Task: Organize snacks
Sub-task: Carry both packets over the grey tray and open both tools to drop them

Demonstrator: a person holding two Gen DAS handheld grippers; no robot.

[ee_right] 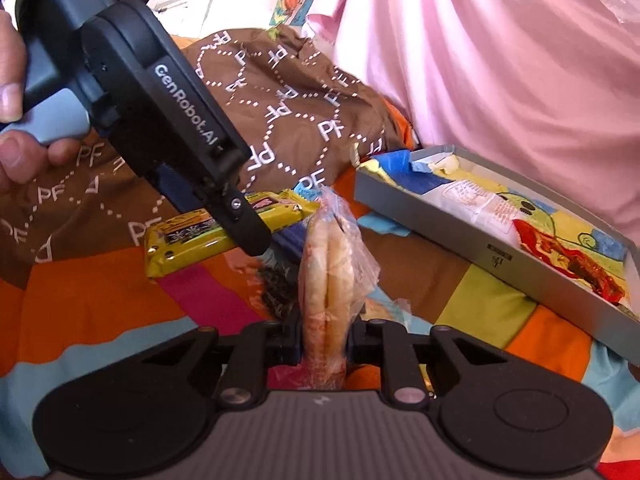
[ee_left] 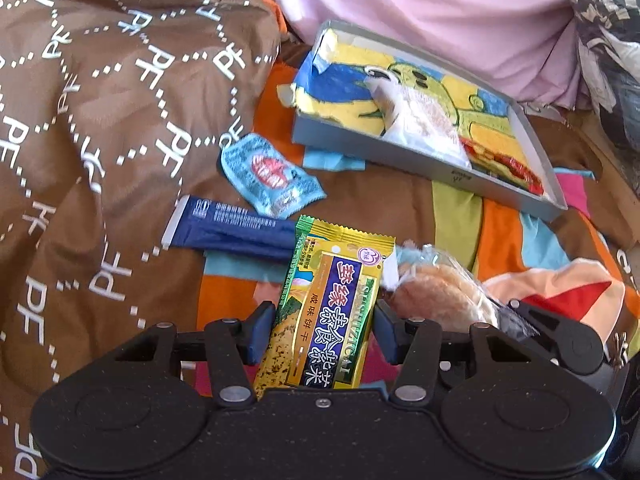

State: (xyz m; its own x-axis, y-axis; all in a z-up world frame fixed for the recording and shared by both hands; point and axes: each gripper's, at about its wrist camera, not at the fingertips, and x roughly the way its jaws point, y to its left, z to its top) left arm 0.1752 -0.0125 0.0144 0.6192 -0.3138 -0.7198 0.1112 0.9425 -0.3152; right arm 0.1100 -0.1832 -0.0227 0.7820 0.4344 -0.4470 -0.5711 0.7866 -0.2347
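Both held just above the patchwork bedspread (ee_left: 456, 208), the left gripper (ee_left: 322, 336) clamped the light, crinkly yellow foil cracker packet (ee_left: 328, 312) across its stiffer middle, while the right gripper (ee_right: 323, 340) squeezed the soft, crushable bun in clear wrap (ee_right: 328, 280).

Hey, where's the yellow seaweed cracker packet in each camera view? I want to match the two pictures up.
Left wrist view: the yellow cracker packet stands bottom centre, clamped between the left tongs.
Right wrist view: it lies left of centre, crosswise, partly hidden by the left tongs gripping it.
Shared landmark: the grey tray with the cartoon lining, upper right in the left view, right of centre in the right view.
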